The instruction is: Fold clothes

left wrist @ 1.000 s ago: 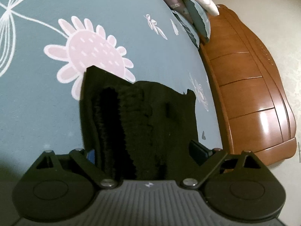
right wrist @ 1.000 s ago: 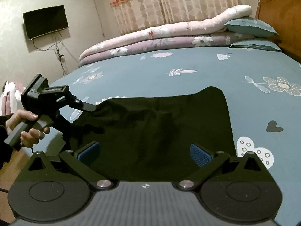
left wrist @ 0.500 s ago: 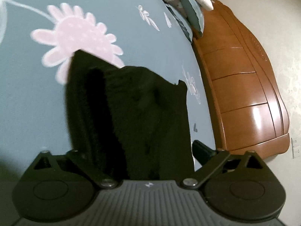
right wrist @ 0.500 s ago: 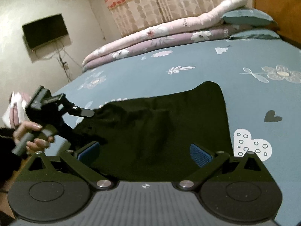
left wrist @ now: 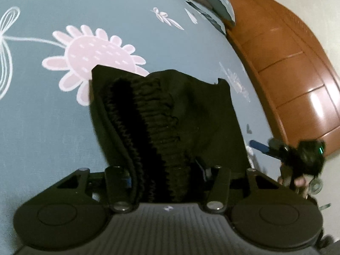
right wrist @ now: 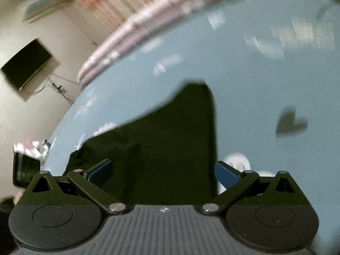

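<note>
Left wrist view: left hand-held gripper (left wrist: 165, 173), jaws just closing, pinches black garment's (left wrist: 187, 106) ribbed elastic waistband; right's gapes.

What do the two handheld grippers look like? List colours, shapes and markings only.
Both match. The left gripper has a ribbed grey body with a small white logo, two round black discs at its sides, black linkage arms on silver pivot screws, and blue fingertip pads. The right gripper shows the same, its ridged blue pads plain to see. A small green light glows on it in the left wrist view.
</note>
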